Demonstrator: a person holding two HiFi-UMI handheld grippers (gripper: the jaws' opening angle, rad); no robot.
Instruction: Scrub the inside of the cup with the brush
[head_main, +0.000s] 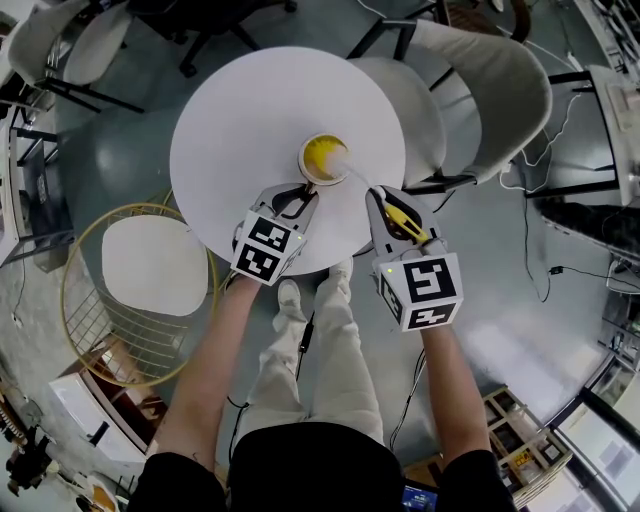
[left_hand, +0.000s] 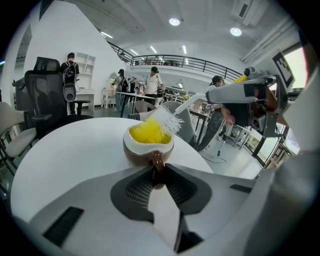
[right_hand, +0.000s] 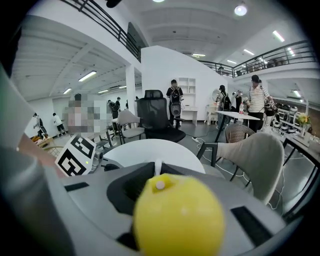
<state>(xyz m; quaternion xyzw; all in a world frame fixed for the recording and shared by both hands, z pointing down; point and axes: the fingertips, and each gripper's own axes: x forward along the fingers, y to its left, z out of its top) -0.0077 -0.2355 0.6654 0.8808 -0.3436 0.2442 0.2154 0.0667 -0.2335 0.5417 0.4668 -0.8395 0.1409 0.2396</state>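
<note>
Gripping the cup (head_main: 322, 160) by its brown handle with the left tongs (head_main: 298, 197), closed on both sides of it. Standing upright right of centre on the round white counter (head_main: 230, 120), a short way in from the edge nearest the person. Clamped in the right tongs (head_main: 384, 200): the brush (head_main: 400, 213), yellow grip rearward, white bristles tipped over the rim into the yellow inside. Plenty of bare top to the left and beyond. Crowding the far right edge, a beige chair (head_main: 490, 90). Close against the near left edge, a gold wire chair (head_main: 130, 290). Elsewhere, open grey floor (head_main: 560, 300).
</note>
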